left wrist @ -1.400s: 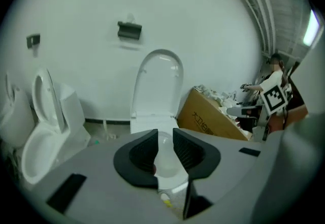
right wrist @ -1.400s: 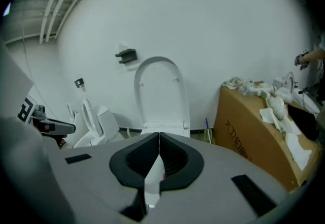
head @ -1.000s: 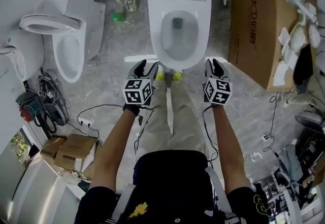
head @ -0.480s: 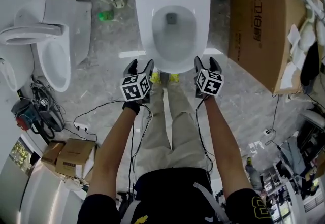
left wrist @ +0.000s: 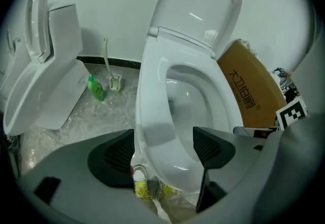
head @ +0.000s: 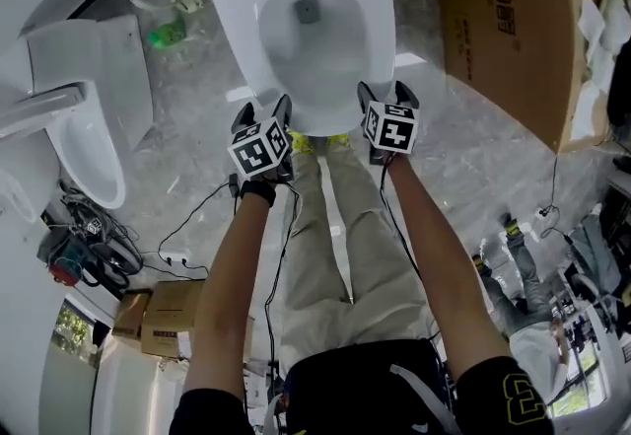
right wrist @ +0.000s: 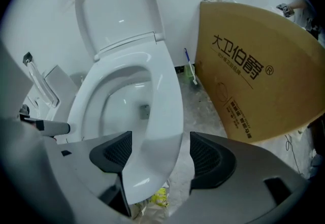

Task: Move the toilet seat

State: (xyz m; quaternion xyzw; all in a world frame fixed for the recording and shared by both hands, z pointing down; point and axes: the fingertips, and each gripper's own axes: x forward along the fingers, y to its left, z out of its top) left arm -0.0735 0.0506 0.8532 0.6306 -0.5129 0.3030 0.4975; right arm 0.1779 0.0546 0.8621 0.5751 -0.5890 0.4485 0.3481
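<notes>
White oval plastic toilet seat (head: 381,29), long axis near-far. Left gripper (head: 264,110) and right gripper (head: 384,90), jaws just opened wide, straddle its near rim unclamped, equally close.

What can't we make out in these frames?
- Toilet seat underside: all views look down, the seat itself covers it.
- Lid top: head view, cut by top edge.
- Green bottle label: left gripper view, too small.
- Second toilet: head view, left edge cuts it.
</notes>
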